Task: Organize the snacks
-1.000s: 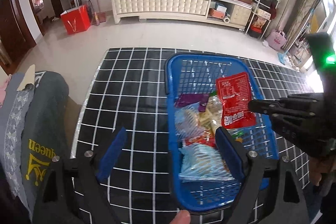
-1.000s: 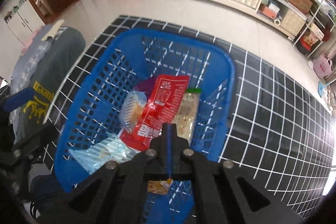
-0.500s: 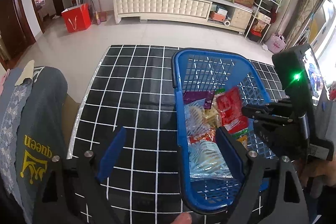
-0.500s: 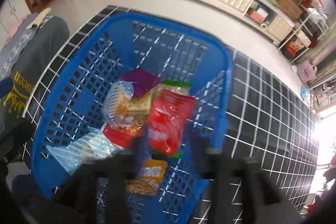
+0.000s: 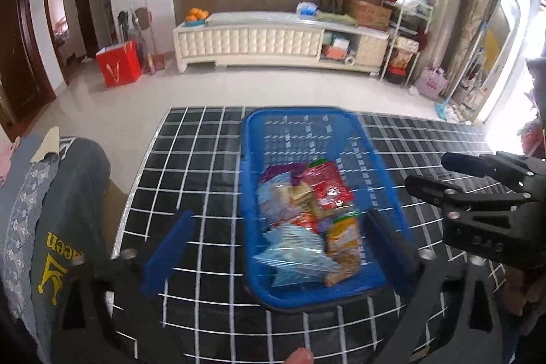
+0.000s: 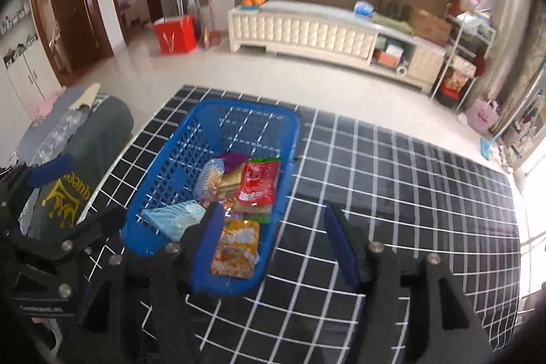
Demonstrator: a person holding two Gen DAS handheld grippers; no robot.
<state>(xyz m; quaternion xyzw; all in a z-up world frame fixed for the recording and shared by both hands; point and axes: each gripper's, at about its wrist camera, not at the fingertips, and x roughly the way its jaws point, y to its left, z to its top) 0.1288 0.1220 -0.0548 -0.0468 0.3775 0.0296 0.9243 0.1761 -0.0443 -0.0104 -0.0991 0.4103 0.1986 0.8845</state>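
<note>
Here, both left tongs and right tongs released, empty, above blue basket of snack packets, on checkered desk.

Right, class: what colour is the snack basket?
Blue: the basket shows best in the right wrist view.

The grey garment reads "queen" in yellow.

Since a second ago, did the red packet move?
Yes. The red packet was held by the right gripper above the basket; now it lies inside on the other snacks, gripper open.
</note>
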